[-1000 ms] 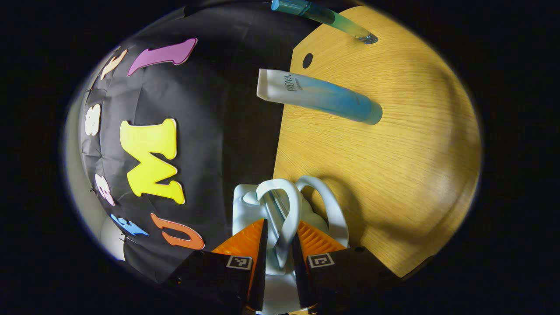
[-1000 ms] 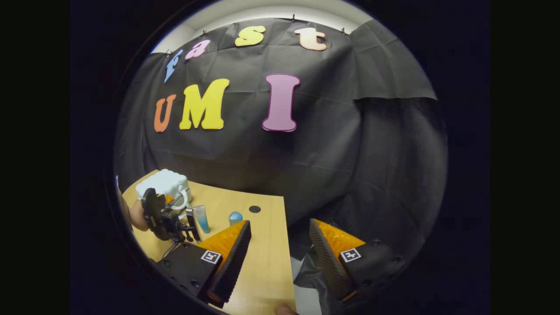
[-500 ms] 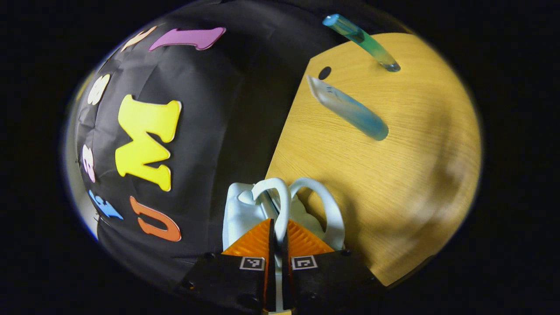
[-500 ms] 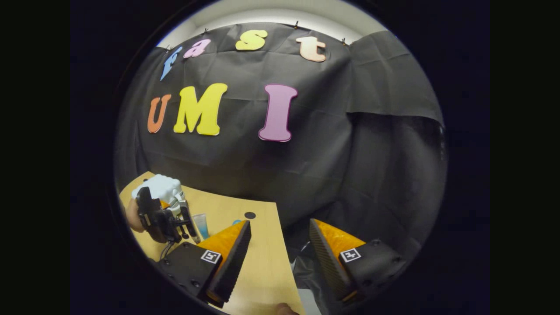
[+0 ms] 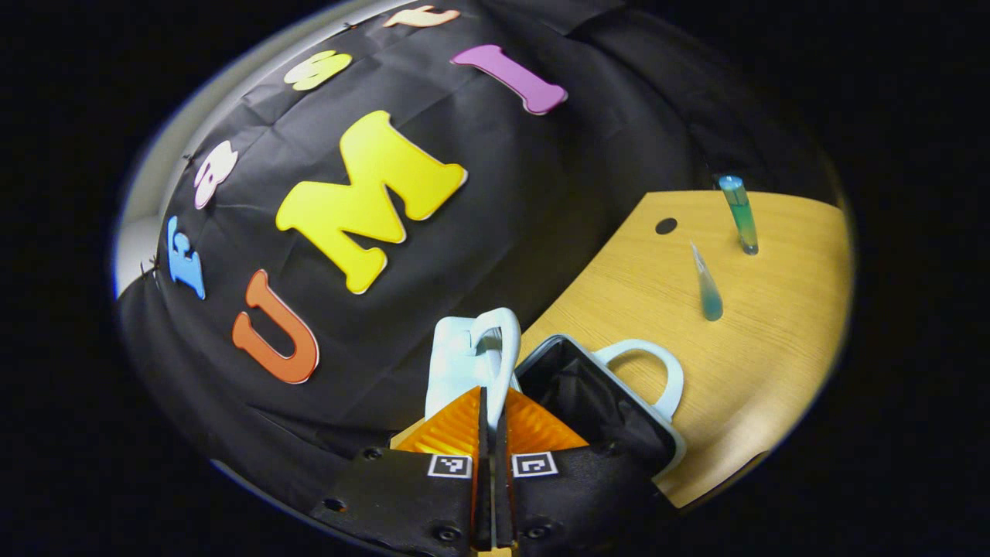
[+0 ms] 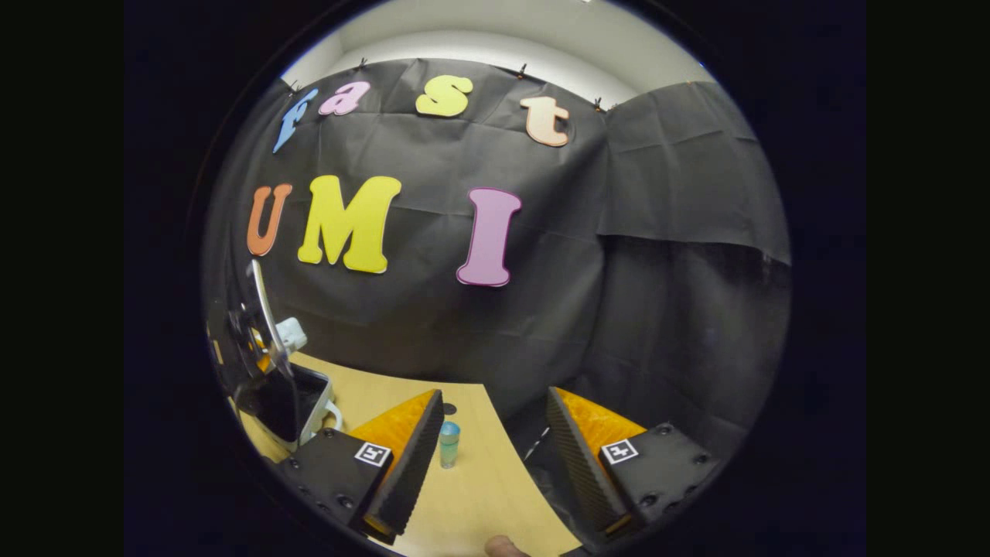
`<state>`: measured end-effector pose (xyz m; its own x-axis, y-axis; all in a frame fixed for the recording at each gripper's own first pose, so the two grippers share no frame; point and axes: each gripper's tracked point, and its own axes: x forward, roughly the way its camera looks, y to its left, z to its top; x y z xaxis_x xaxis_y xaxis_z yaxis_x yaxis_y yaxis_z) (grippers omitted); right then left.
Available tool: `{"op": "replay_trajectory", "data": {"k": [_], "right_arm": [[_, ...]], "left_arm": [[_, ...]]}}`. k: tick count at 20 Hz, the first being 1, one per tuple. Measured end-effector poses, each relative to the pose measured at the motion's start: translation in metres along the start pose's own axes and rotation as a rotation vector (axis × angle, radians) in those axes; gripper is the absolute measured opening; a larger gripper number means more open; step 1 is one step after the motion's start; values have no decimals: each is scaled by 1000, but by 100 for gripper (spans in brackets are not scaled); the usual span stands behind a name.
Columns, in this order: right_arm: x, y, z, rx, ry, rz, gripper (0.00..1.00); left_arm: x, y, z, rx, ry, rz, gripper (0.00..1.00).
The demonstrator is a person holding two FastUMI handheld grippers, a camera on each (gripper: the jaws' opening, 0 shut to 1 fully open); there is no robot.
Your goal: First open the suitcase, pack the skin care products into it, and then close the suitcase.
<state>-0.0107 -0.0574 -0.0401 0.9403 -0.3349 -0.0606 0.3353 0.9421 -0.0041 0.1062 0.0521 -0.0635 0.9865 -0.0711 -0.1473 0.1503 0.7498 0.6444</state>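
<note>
The left gripper has its fingers pinched on the raised lid handle of the open suitcase on the worktop, while the right gripper hangs with fingers spread.

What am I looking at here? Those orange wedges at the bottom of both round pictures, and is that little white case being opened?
Those wedges are the fingers of two hand-held grippers; each carries its own camera. In the left gripper view, the left gripper is pinched shut on one white handle of a small suitcase, which stands open with a dark lining. Two blue-green skin care tubes stand on the wooden table. In the right gripper view, the right gripper is open and holds nothing.
</note>
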Motion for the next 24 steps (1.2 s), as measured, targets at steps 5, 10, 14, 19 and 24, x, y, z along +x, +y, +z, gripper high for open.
{"op": "replay_trajectory", "data": {"k": [5,10,14,19,24], "right_arm": [[-25,57,20,-32,-40,3,80],[-39,102,36,-37,-51,37,80],[-42,125,31,-39,-22,52,80],[-47,136,24,-67,14,55,80],[-51,134,12,-97,60,53,80]], "left_arm": [[-14,89,-36,-173,-33,77,4],[-8,157,-97,-285,-26,128,3],[7,193,-146,-306,-29,149,3],[37,227,-225,-288,42,167,3],[62,213,-316,-381,182,78,3]]}}
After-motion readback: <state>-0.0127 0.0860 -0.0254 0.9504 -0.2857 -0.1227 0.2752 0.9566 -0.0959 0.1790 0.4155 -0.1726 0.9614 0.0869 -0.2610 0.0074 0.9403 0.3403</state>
